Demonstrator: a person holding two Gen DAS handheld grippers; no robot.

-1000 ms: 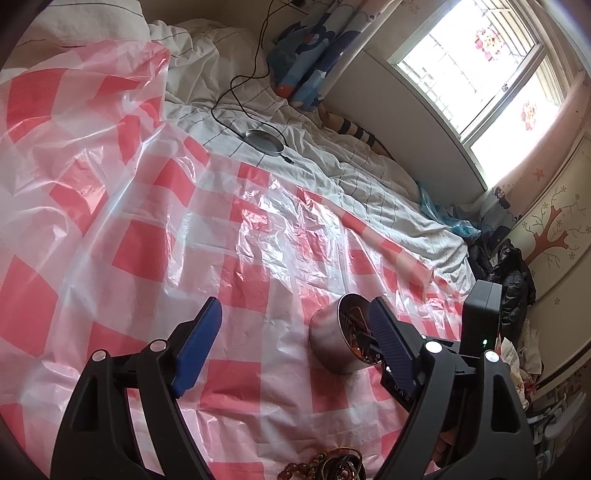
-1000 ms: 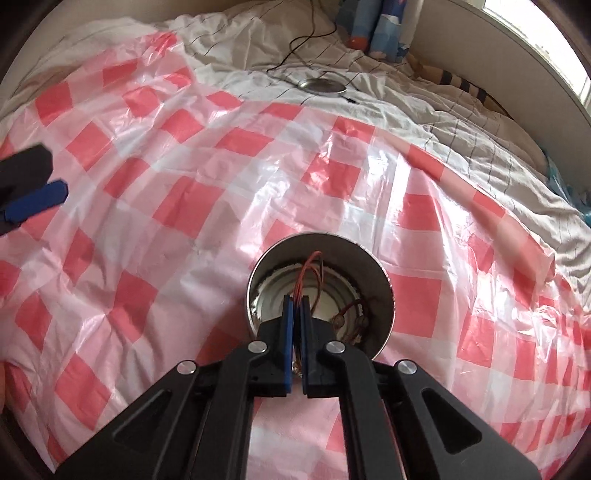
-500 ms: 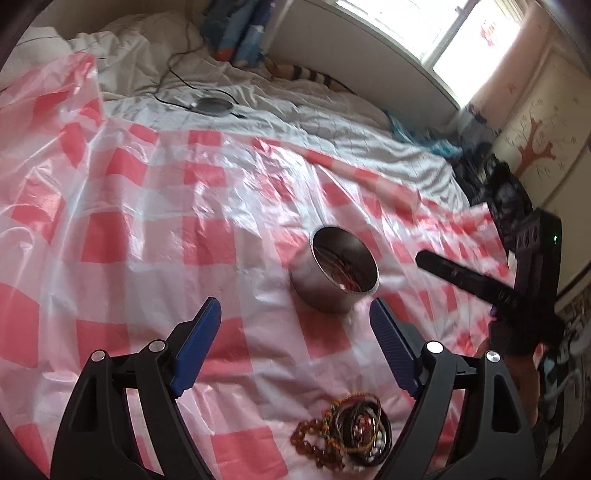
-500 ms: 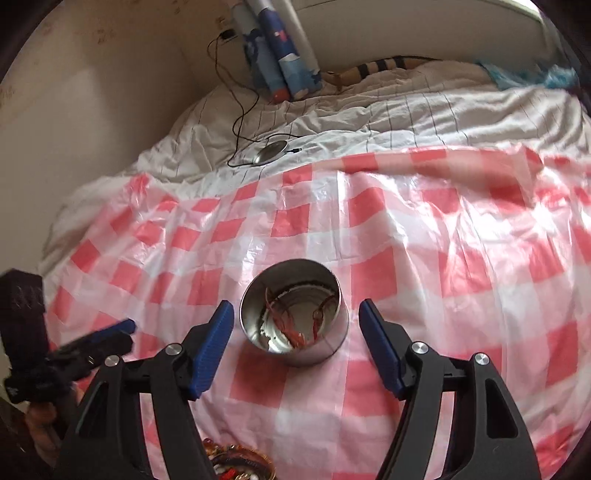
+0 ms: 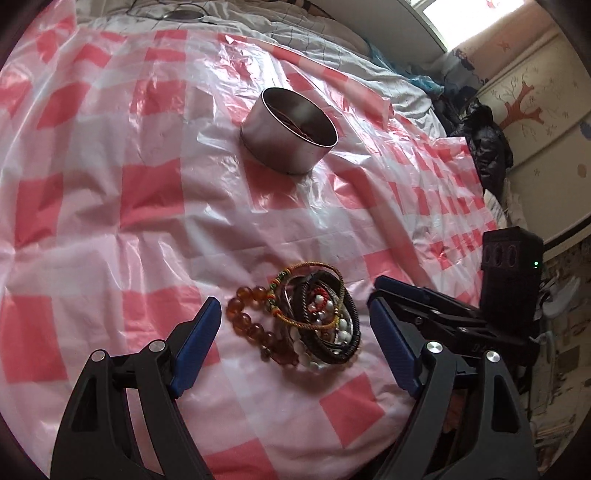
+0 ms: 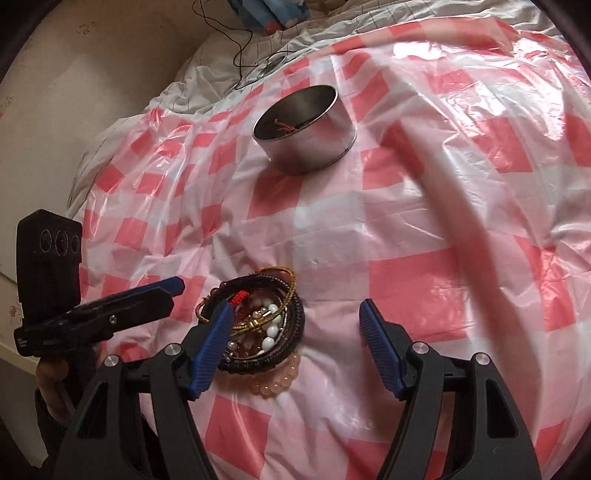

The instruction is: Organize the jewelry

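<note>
A pile of bracelets [image 5: 314, 321] in amber, white and dark beads with cords lies on the pink checked plastic sheet [image 5: 147, 192]. My left gripper [image 5: 293, 310] hangs open over it, one finger on each side, not touching. The pile [image 6: 258, 325] sits at the left finger of my open right gripper [image 6: 295, 314], which holds nothing. Farther back stands a round metal tin [image 5: 291, 129], [image 6: 306, 129] with a red cord inside. Each gripper's fingers [image 5: 424, 299], [image 6: 147, 295] show in the other's view.
Beyond the sheet lies rumpled white bedding [image 5: 332, 33] with a round metal disc on a black cable [image 6: 271, 68]. A beige wall [image 6: 74, 92] stands on the left. Dark clothes [image 5: 484, 144] are heaped off the bed's right side.
My right gripper was shut over the tin, then opened and drew back. Both grippers came toward the near edge and tilted down, so the bracelet pile now lies between the left fingers.
</note>
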